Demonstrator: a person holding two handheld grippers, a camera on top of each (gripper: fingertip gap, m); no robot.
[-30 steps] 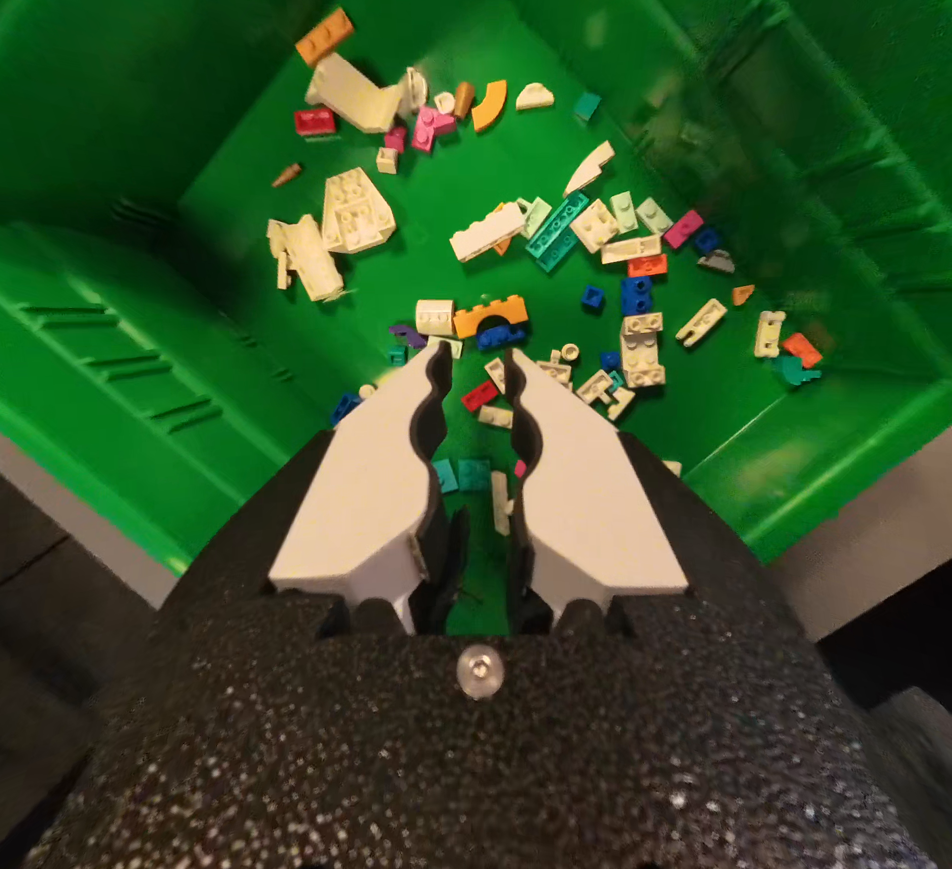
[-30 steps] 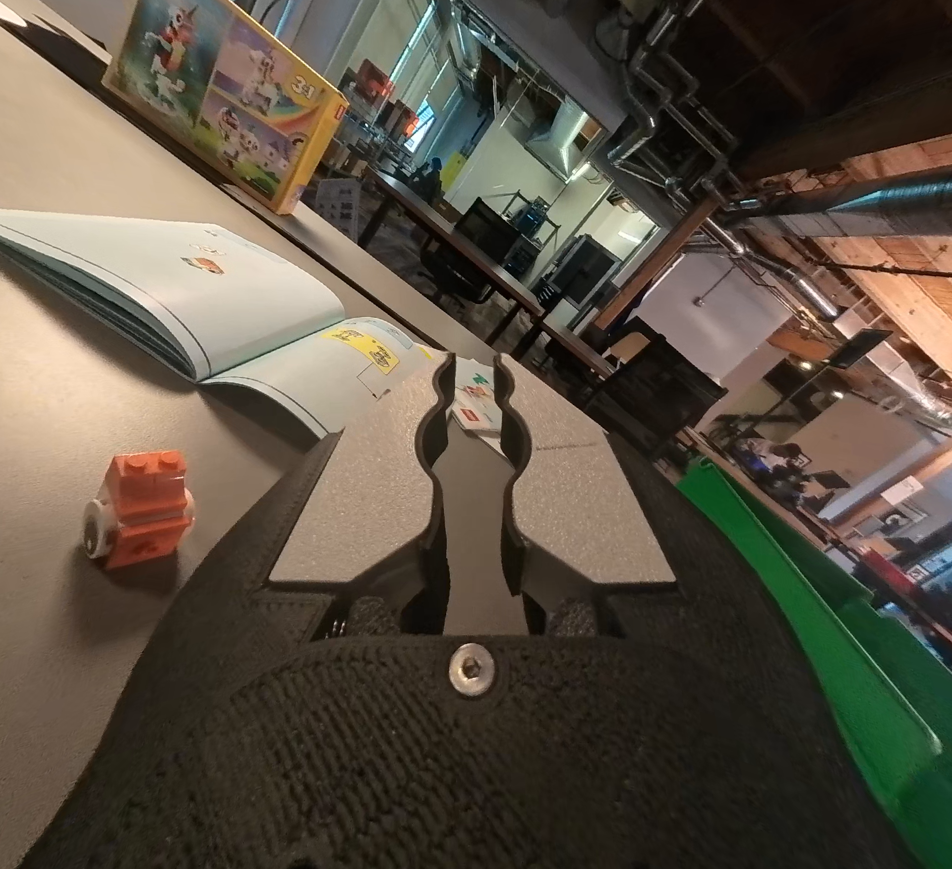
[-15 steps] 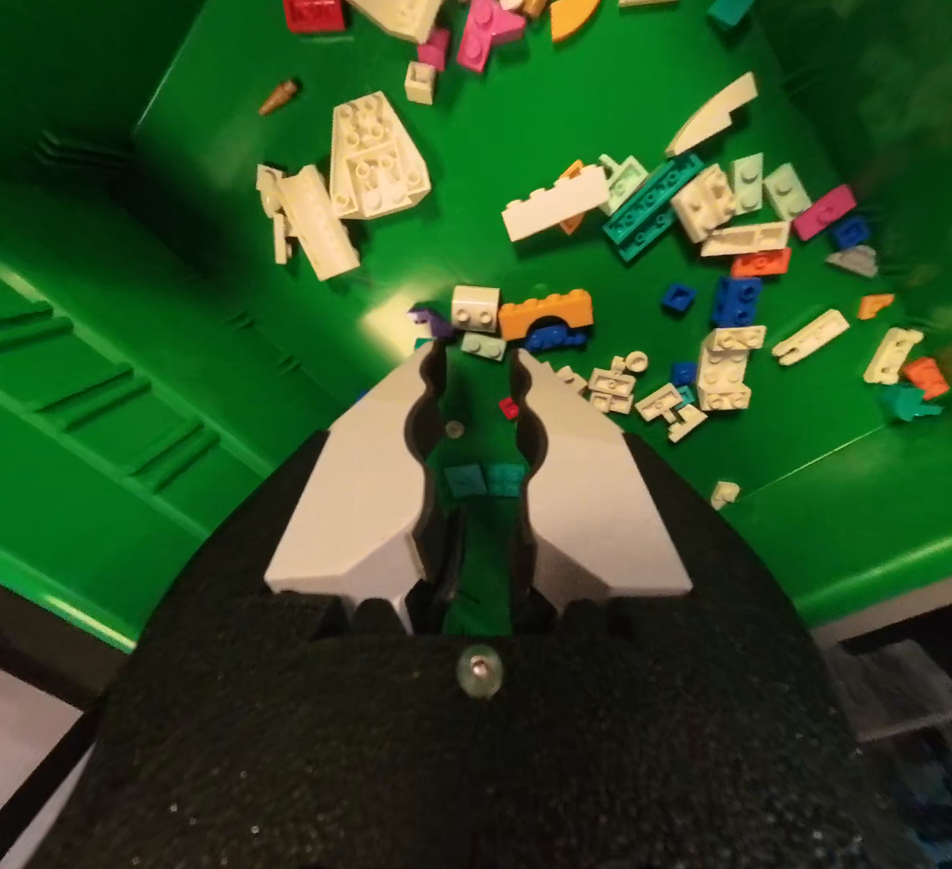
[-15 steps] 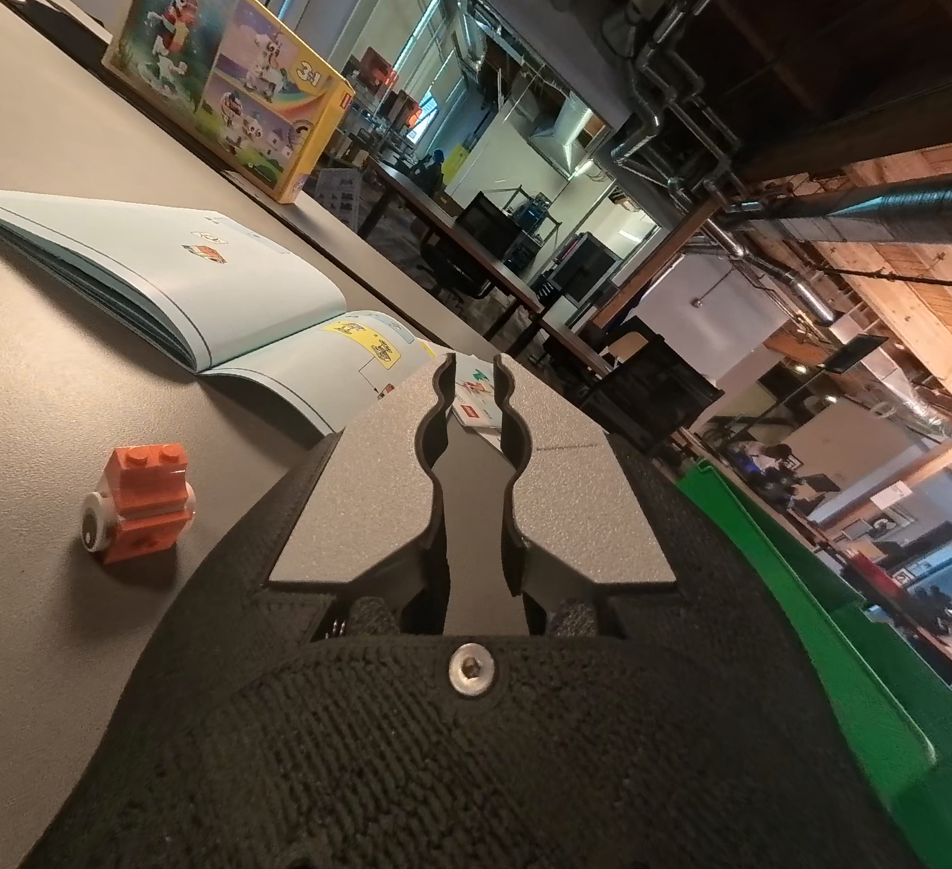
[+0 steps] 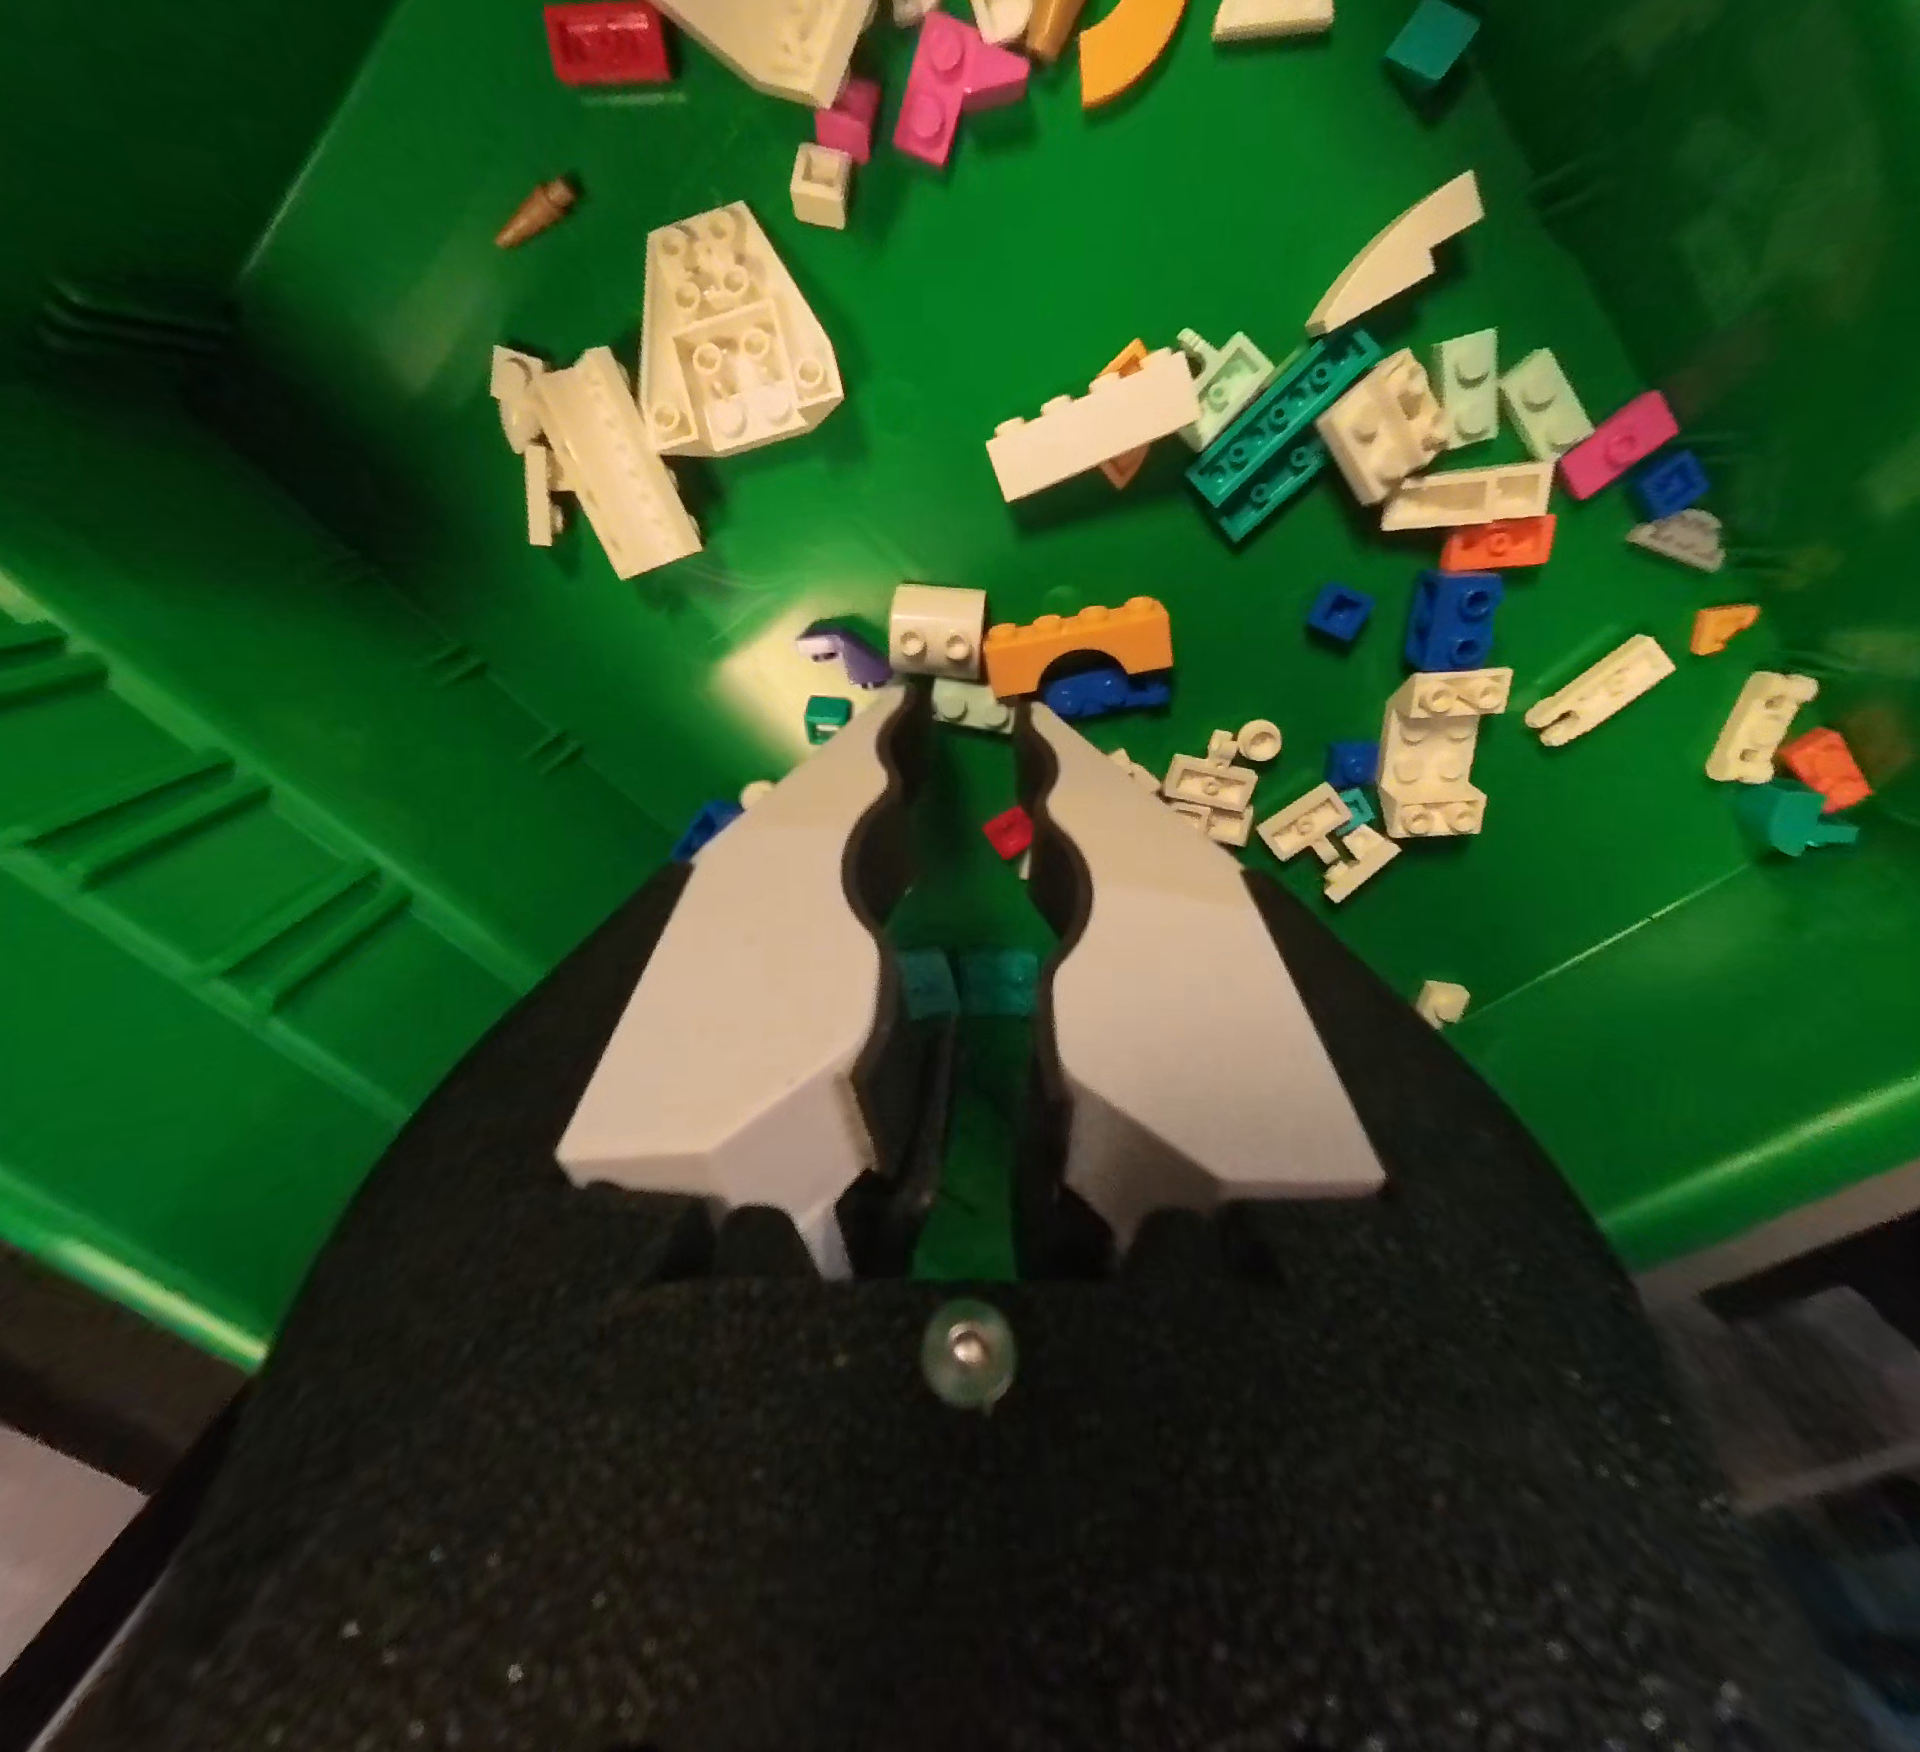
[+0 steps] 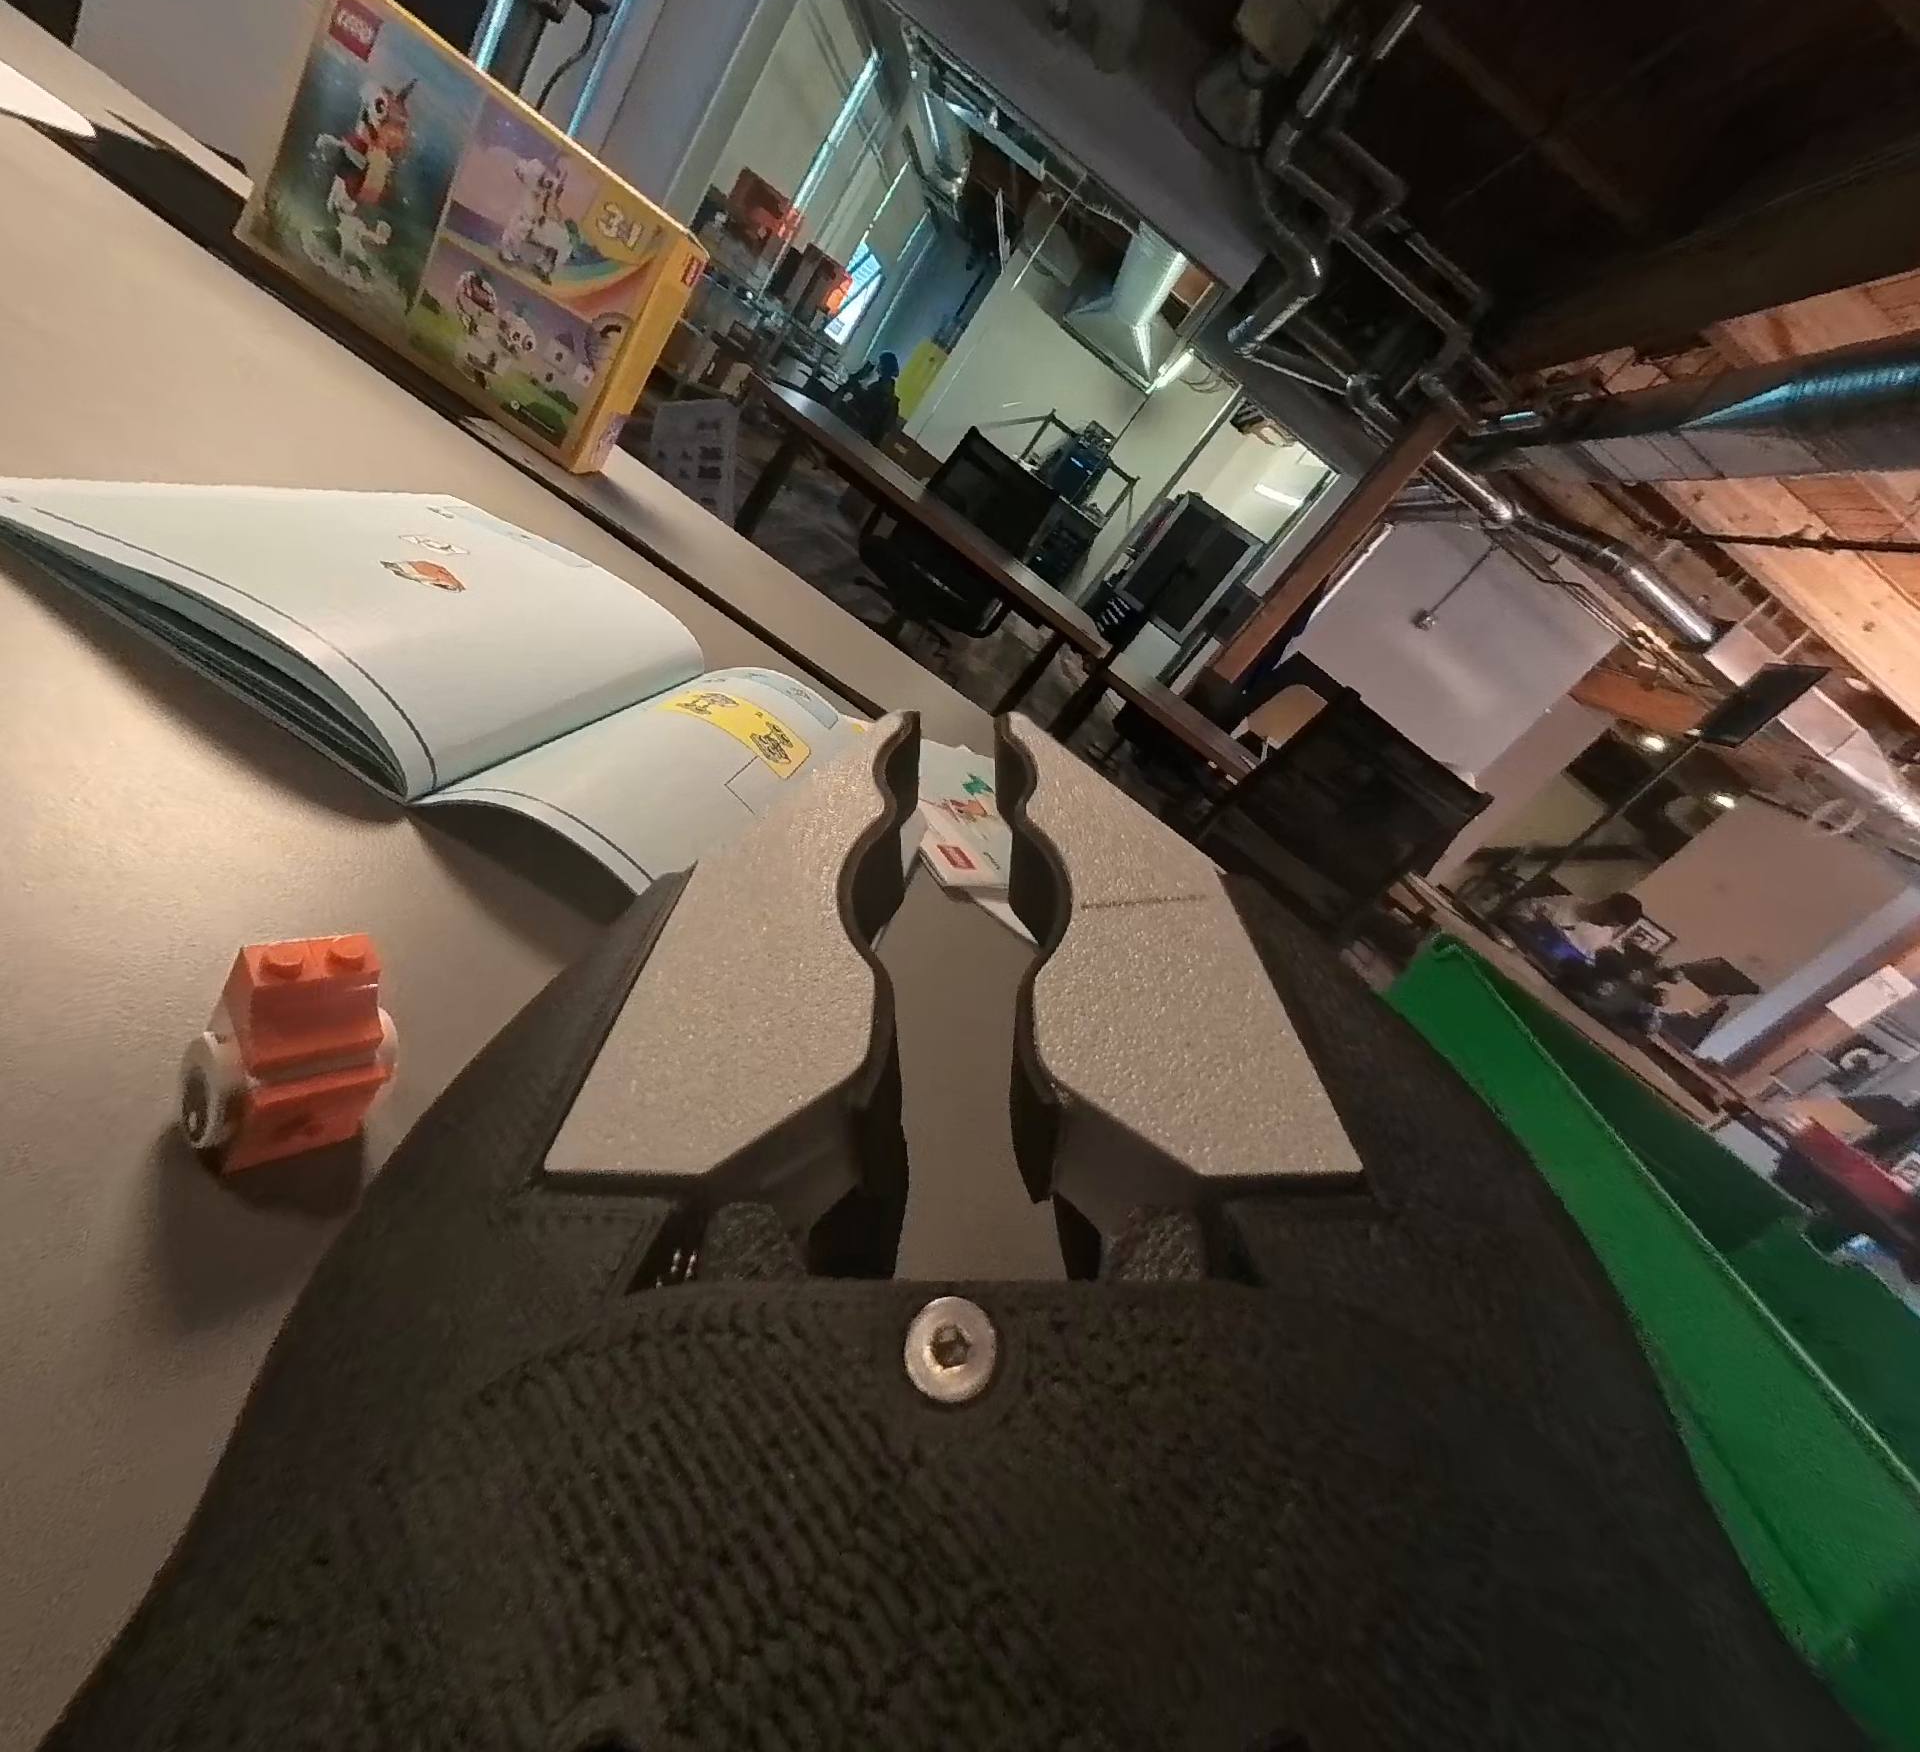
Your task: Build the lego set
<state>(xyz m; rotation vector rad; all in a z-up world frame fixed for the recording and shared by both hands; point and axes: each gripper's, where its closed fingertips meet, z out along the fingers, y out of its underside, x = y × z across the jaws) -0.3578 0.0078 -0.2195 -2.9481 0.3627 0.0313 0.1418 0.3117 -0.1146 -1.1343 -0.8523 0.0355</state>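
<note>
Many loose lego pieces lie on the floor of a green bin (image 5: pixel 312 871). My left gripper (image 5: pixel 968 710) is open and empty, reaching down into the bin. Its tips flank a pale mint plate (image 5: pixel 971 708), just below a white curved brick (image 5: pixel 937 629) and an orange arch brick (image 5: pixel 1081 642). A small red piece (image 5: pixel 1006 832) and two teal pieces (image 5: pixel 966 980) show between the fingers. My right gripper (image 6: pixel 956 736) is open and empty, low over the grey table (image 6: pixel 125 871). A small orange lego build (image 6: pixel 296 1037) stands on the table to its left.
An open instruction booklet (image 6: pixel 416 663) lies ahead of the right gripper, with the yellow set box (image 6: pixel 468 216) standing behind it. The green bin's rim (image 6: pixel 1662 1183) runs along the right. Large white wedge plates (image 5: pixel 727 341) lie at the bin's left, small bricks at its right. The grippers' ends are close to 60 centimetres from one another.
My left gripper has moved deeper into the bin and forward, towards the white brick and orange arch. The right gripper has barely shifted.
</note>
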